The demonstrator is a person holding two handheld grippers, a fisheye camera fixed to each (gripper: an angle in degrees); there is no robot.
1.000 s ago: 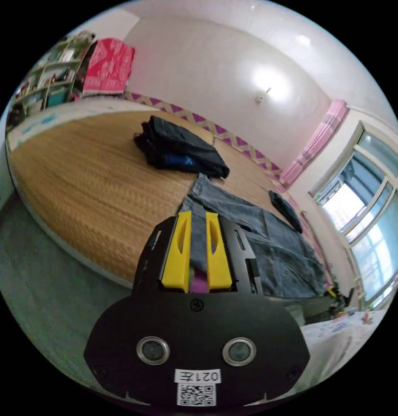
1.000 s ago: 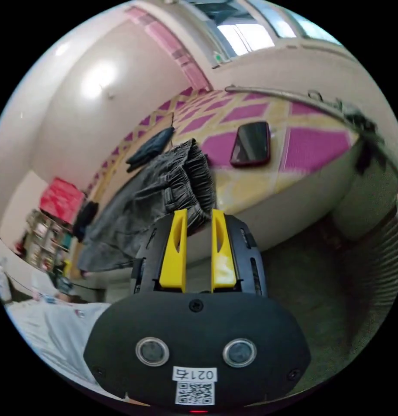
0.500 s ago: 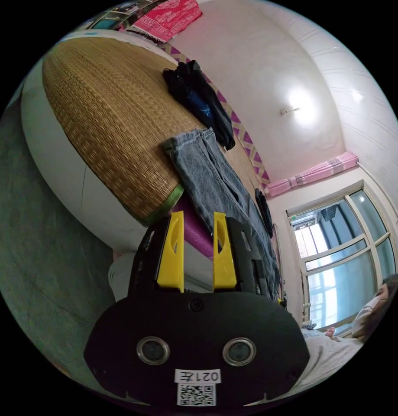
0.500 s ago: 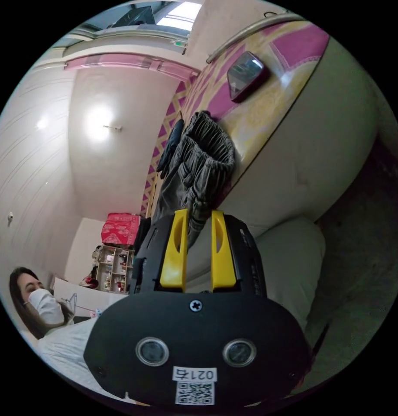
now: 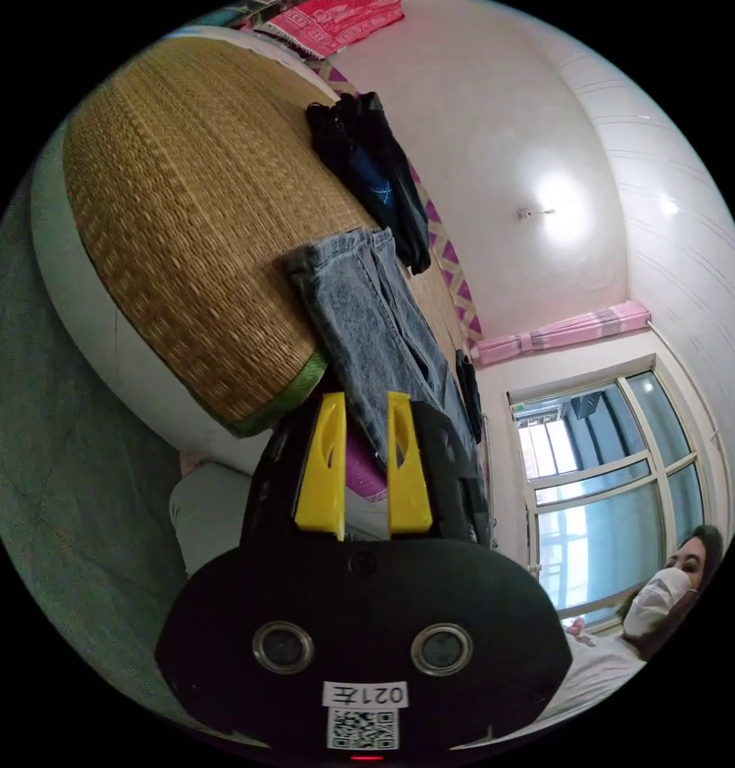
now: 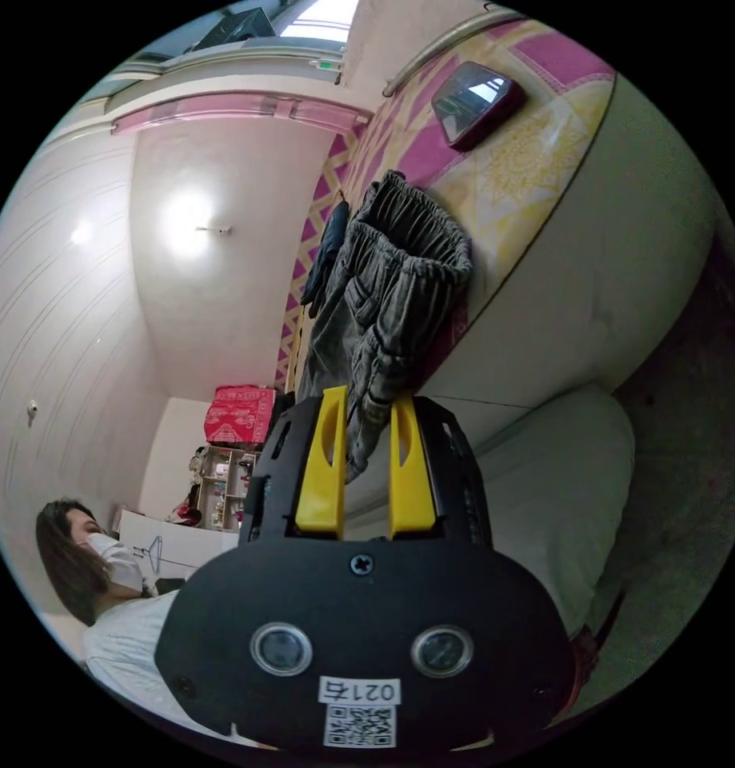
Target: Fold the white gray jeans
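Grey jeans on woven mat, hem between left gripper jaws

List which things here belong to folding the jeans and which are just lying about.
In the job:
- jeans, leg end; waistband
- left gripper, jaws at the leg edge
- right gripper, jaws at the waistband
- mat underneath

Lying about:
- dark clothes pile
- small dark cloth
- phone
- red cloth
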